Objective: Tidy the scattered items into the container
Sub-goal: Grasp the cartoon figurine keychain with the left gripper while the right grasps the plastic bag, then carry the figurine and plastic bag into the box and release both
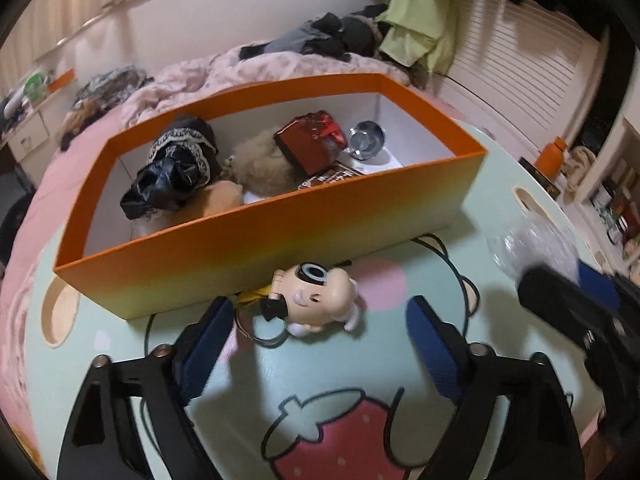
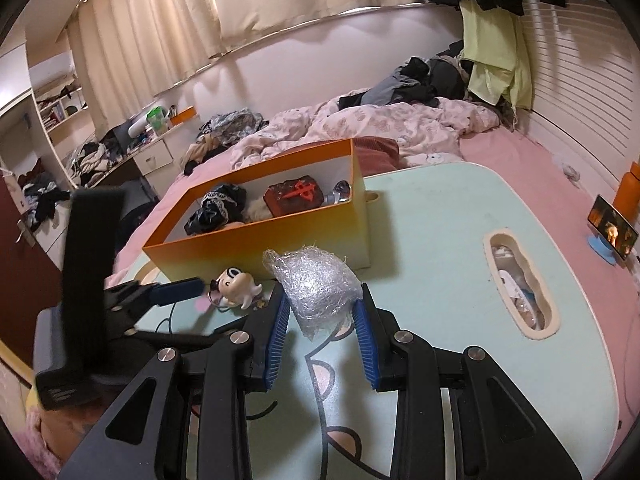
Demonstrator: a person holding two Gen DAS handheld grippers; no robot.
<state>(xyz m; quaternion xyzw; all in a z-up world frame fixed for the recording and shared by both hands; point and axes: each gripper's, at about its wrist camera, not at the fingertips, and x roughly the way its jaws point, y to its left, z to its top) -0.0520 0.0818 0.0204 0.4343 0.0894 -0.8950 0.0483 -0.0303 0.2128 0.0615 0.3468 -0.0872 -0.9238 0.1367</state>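
An orange box point(image 1: 280, 220) point(image 2: 260, 240) stands on the pale green cartoon table point(image 2: 440, 240). It holds a black lace cloth point(image 1: 176, 164), a beige furry thing point(image 1: 260, 164), a red packet point(image 1: 310, 140) and a small metal bowl point(image 1: 366, 140). A cartoon figurine keychain point(image 1: 316, 296) point(image 2: 236, 284) lies in front of the box. My left gripper point(image 1: 320, 308) is open, its blue pads either side of the figurine without touching it. My right gripper point(image 2: 322, 296) is shut on a bubble-wrap bundle point(image 2: 316, 280) point(image 1: 532, 244), to the right of the figurine.
The table sits on a bed with pink sheets point(image 2: 520, 152) and piled clothes point(image 2: 420, 80). The tabletop has an oval slot point(image 2: 520, 284) at right. A phone on a stand point(image 2: 610, 232) and an orange bottle point(image 1: 554, 156) stand beyond the right edge.
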